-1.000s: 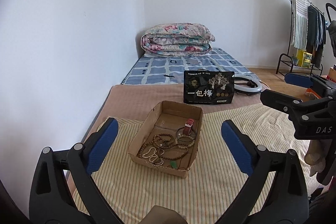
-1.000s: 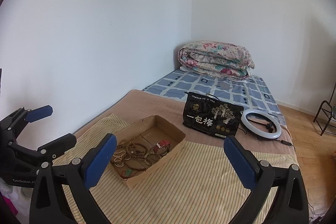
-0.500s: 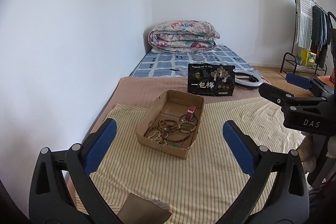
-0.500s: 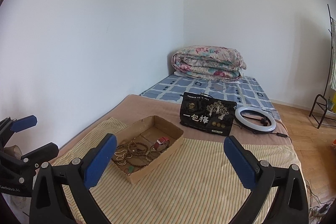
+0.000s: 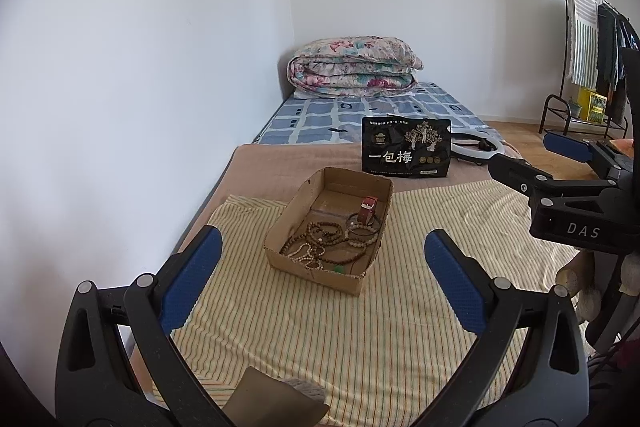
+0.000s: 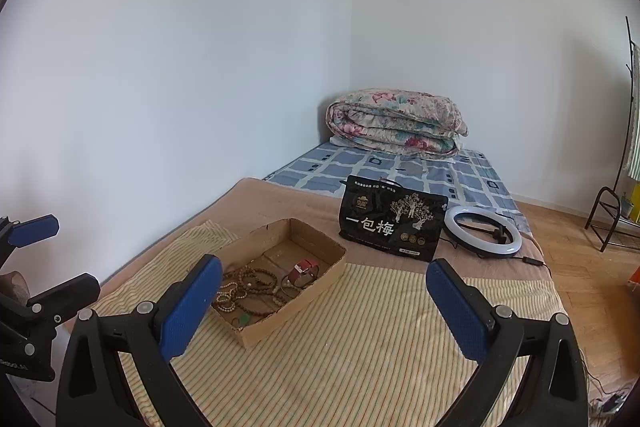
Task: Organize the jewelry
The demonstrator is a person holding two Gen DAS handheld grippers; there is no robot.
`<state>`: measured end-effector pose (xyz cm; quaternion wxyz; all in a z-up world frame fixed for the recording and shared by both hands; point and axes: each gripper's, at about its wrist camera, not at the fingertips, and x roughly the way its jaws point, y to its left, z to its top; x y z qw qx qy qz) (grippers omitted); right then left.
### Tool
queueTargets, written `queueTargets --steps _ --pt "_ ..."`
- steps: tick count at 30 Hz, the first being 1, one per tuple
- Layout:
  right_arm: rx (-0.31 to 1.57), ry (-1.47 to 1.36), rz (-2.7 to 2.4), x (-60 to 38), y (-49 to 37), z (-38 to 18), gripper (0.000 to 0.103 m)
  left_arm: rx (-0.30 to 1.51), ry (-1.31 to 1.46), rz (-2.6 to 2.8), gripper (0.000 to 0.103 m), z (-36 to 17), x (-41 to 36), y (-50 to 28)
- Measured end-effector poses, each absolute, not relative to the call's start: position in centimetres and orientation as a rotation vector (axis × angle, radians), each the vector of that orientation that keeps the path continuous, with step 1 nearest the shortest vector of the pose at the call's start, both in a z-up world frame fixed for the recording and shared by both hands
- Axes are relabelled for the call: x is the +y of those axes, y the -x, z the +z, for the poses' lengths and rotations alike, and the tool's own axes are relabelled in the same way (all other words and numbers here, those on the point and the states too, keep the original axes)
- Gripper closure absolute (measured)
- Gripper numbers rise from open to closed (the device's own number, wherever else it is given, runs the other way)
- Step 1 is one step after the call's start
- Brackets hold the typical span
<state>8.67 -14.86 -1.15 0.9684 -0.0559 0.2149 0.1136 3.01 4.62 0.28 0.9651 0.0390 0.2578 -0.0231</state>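
Cardboard forms the shallow box [image 5: 280,233] that sits on a striped cloth [image 5: 360,327] spread over the bed. From left to right in the left wrist view: the left gripper [image 5: 320,279] hangs above the cloth with its blue-padded fingers [image 5: 192,281] spread wide and nothing between them, the box lying ahead of the gap, well apart from the pads. Inside the box, a tangle of bead strings [image 5: 320,247] fills the near half, a small green piece [image 5: 339,269] lies by the near wall, and a red-strapped watch [image 5: 366,213] rests beside the right wall. Behind the box a black pouch [image 5: 406,151] stands upright, with a ring light [image 5: 478,151] lying flat just to its right. A folded floral quilt [image 5: 352,73] lies at the far end of the bed. At the right edge, the right gripper [image 5: 536,163] hovers beside the cloth.

From the right wrist view, the right gripper [image 6: 320,303] is likewise wide open and holds nothing, with the box [image 6: 316,281] ahead and left of centre, the pouch [image 6: 390,221] and ring light [image 6: 482,233] beyond.
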Motion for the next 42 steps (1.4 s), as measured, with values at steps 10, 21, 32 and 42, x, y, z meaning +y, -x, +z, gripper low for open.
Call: queueTargets --steps 10,21,32,42 --pt "0.427 0.106 0.231 -14.95 -8.59 -1.13 0.000 0.505 -0.096 -0.046 0.000 0.60 4.40 -2.65" --pt "0.425 0.108 0.228 -15.16 -8.44 -1.09 0.000 0.502 -0.100 -0.044 0.000 0.71 4.33 -2.55" --pt "0.421 0.107 0.222 -15.39 -8.47 -0.94 0.000 0.507 -0.104 -0.039 0.000 0.87 4.39 -2.55" --pt "0.421 0.104 0.225 -15.48 -8.38 -0.92 0.000 0.515 -0.099 -0.036 0.000 0.96 4.57 -2.65"
